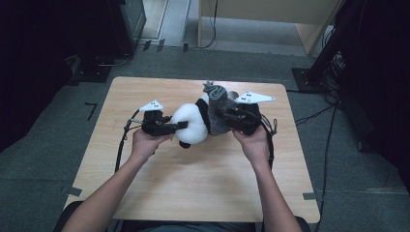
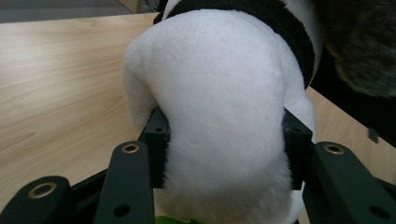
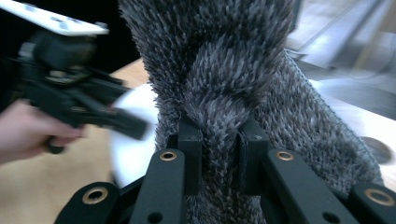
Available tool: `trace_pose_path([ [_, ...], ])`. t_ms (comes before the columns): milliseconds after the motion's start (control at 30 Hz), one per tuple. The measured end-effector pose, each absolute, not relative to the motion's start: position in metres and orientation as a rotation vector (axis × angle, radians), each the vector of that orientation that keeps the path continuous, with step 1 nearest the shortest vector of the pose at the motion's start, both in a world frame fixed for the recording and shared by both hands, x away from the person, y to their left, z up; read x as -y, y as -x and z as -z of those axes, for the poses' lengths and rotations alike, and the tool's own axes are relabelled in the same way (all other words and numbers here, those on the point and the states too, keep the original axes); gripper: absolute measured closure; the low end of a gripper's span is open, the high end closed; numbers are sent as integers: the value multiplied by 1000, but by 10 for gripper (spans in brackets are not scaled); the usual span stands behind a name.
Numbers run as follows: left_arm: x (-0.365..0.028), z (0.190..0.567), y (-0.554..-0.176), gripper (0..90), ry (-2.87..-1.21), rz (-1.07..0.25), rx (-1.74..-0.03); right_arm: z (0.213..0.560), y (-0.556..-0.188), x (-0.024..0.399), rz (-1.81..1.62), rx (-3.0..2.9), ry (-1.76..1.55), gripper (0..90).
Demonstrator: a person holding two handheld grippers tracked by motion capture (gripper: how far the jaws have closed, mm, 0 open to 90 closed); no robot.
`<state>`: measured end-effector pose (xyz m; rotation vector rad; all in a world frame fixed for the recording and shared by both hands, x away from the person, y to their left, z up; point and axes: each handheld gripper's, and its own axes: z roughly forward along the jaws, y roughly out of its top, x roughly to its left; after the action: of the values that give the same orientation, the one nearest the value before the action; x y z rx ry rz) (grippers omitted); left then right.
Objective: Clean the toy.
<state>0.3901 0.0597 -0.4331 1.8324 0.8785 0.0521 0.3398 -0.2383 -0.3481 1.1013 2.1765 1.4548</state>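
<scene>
1. Over the middle of the wooden bench (image 1: pixel 145 193), a person holds a plush panda (image 1: pixel 191 124) between two tongs, one in each hand.
2. On the left side, the left tongs (image 1: pixel 180 125) are clamped on the white rear part of the panda. From the left gripper view, both black jaws press into the white plush (image 2: pixel 224 116), and the soft body bulges out above them.
3. The left hand (image 1: pixel 145 141) grips the handle of these tongs from below, and the grey three-cornered plate (image 1: pixel 152 106) sits on top of them.
4. On the right side, the right tongs (image 1: pixel 226 117) are closed tightly on a grey fuzzy cloth (image 1: pixel 220 108). From the right gripper view, the jaws pinch a narrow fold of this cloth (image 3: pixel 219 93), and the rest of it spreads wide above and to the side.
5. The grey cloth lies against the panda, just beside its black band, on the side toward the right hand (image 1: pixel 254 140). I cannot tell if the cloth wraps around the panda or only leans on it.
6. From the high view, the panda seems to be a little above the bench surface, between the two hands, but I cannot say this for sure.
7. Black cables (image 1: pixel 121 145) hang from both tongs down toward the bench edge.
8. Around the bench, the floor (image 1: pixel 43 159) is grey carpet.
</scene>
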Motion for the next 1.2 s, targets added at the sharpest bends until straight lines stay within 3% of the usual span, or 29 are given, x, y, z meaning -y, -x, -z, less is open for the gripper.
trace_pose_path([
  [333,-55,433,-383,511,-1790,-57,-920,394,-337,176,-1469,-2338,-1068,764],
  [467,-53,434,-380,512,-1794,-97,-935,409,-332,167,-1481,-2298,-1058,767],
  [767,-60,441,-388,510,-1719,-2,-1025,425,-323,149,-1467,-2346,-986,779],
  [1200,-61,444,-390,508,-1671,29,-1087,454,-319,124,-1288,-2436,-840,789],
])
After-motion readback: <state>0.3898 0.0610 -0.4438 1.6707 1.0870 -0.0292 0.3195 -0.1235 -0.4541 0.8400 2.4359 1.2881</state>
